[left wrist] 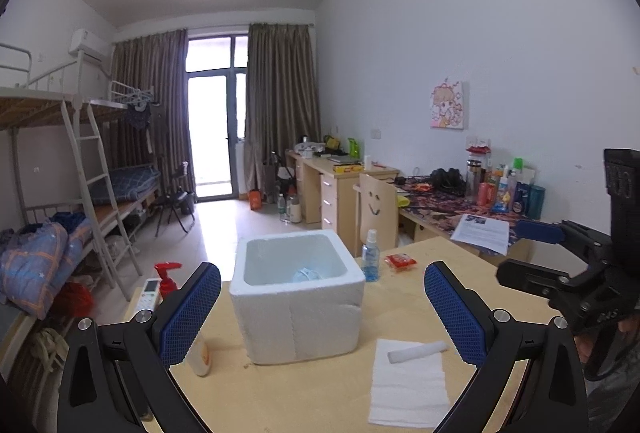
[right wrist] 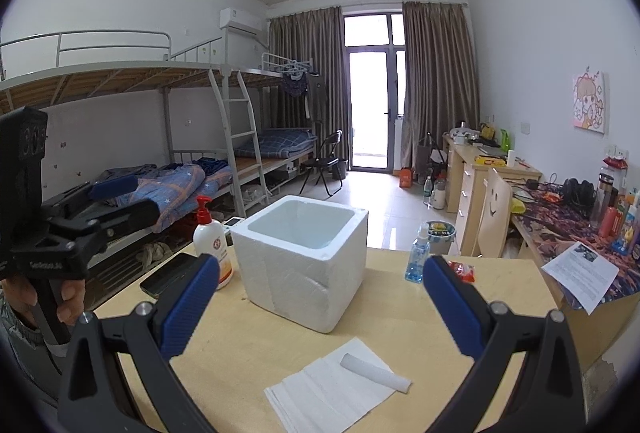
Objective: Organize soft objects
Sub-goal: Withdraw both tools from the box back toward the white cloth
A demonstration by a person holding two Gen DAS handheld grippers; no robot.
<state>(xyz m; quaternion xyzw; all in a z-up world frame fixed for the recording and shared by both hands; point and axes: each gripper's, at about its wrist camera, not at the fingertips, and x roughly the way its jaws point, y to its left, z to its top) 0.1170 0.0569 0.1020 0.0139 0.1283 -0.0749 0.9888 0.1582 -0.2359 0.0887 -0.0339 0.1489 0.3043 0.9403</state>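
From where I'm steering, my left tongs [left wrist: 322,313] are spread wide and empty, hovering above the near edge of the pale wooden table [left wrist: 304,397]. Far left on it stand a red-pump lotion bottle [right wrist: 211,245] and a dark phone [right wrist: 168,275] lying flat. In the middle sits the white foam box [left wrist: 298,313], thick-walled, grainy, open at the top; a soft blue thing, perhaps a face mask [left wrist: 308,275], lies crumpled on its floor. Just in front and to the right lies the folded white tissue [left wrist: 408,385], a flat stack of thin layers, with a small white roll [left wrist: 416,351] resting across its far edge. I judge both to be nearly weightless, limp and easy to crush or tear, so I'd take the roll across its middle, and the tissue by a free corner or edge, pinching lightly since flat paper gives little to bite on. Behind, near the box's right side, are a clear blue spray bottle [left wrist: 370,257] and a crinkly red packet [left wrist: 400,260]. My right tongs [right wrist: 322,311] are likewise spread wide, holding nothing, facing the box from above the tissue.
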